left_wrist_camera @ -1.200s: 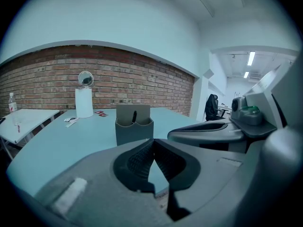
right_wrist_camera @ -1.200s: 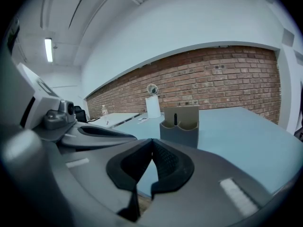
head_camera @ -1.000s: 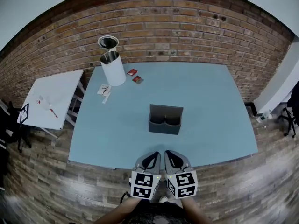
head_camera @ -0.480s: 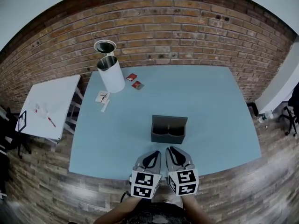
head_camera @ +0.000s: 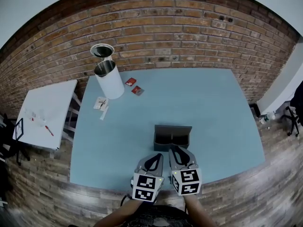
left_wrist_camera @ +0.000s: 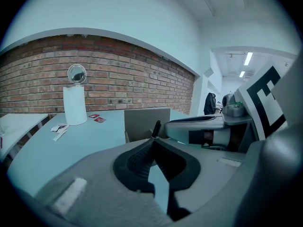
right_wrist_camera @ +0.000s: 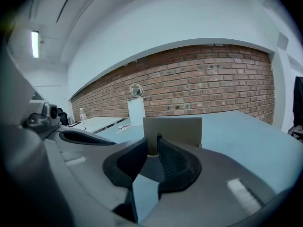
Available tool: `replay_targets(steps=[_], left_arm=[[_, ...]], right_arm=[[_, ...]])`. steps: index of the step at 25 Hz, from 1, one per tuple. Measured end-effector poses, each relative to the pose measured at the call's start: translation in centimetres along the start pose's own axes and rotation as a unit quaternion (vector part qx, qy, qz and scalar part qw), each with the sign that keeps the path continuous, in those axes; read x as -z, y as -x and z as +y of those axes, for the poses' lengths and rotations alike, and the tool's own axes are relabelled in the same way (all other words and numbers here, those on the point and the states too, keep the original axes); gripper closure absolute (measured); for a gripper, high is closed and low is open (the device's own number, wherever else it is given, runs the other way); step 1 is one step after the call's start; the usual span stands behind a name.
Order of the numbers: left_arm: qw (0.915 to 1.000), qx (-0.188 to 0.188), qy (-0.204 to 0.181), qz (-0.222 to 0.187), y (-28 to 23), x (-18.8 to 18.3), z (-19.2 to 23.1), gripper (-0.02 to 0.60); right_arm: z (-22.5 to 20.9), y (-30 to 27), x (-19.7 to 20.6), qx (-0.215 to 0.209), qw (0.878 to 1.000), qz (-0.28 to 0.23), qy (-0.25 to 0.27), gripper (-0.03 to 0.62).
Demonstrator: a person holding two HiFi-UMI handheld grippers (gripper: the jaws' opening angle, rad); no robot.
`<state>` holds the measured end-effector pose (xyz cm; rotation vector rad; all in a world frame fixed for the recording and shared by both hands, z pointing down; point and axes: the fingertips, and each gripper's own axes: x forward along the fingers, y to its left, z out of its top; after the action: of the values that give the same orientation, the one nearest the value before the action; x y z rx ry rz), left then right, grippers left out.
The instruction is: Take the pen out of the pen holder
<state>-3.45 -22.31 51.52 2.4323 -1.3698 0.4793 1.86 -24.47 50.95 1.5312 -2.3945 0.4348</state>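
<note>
A grey pen holder (head_camera: 173,137) with two dark compartments stands on the light blue table (head_camera: 208,108); no pen shows in it in any view. My left gripper (head_camera: 152,161) and right gripper (head_camera: 177,153) are side by side at the near table edge, both shut with nothing in them. The right one's tips reach the holder's near wall; the left one sits just left of and short of it. In the left gripper view the holder (left_wrist_camera: 142,122) rises just beyond the left gripper (left_wrist_camera: 154,126). In the right gripper view the holder (right_wrist_camera: 182,129) stands directly ahead of the right gripper (right_wrist_camera: 154,138).
A white cylinder (head_camera: 109,79) stands at the table's far left corner, with a round mirror (head_camera: 102,50) behind it. Two red packets (head_camera: 133,86) and white paper scraps (head_camera: 101,103) lie near it. A white side table (head_camera: 45,115) is to the left. A brick wall (head_camera: 189,37) runs behind.
Both grippers have moved forward toward the pen holder, and the gap to it has closed. The right tips now reach its near wall. Both jaws have stayed shut.
</note>
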Motion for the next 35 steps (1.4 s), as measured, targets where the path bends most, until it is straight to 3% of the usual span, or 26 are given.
replay_targets(steps=[16, 21, 35], left_arm=[[0.9997, 0.015, -0.006, 0.016, -2.1, -0.3, 2.5, 0.577], [0.9996, 0.019, -0.011, 0.018, -2.6, -0.3, 2.7, 0.577], [0.9995, 0.019, -0.020, 0.013, -2.6, -0.8, 1.8, 0.577]], right_arm=[[-0.8, -3.9, 0.4, 0.008, 1.000, 0.021, -0.006, 0.516], [-1.2, -4.2, 0.4, 0.013, 1.000, 0.017, -0.006, 0.545], [-1.4, -3.0, -1.9, 0.013, 1.000, -0.025, 0.009, 0.545]])
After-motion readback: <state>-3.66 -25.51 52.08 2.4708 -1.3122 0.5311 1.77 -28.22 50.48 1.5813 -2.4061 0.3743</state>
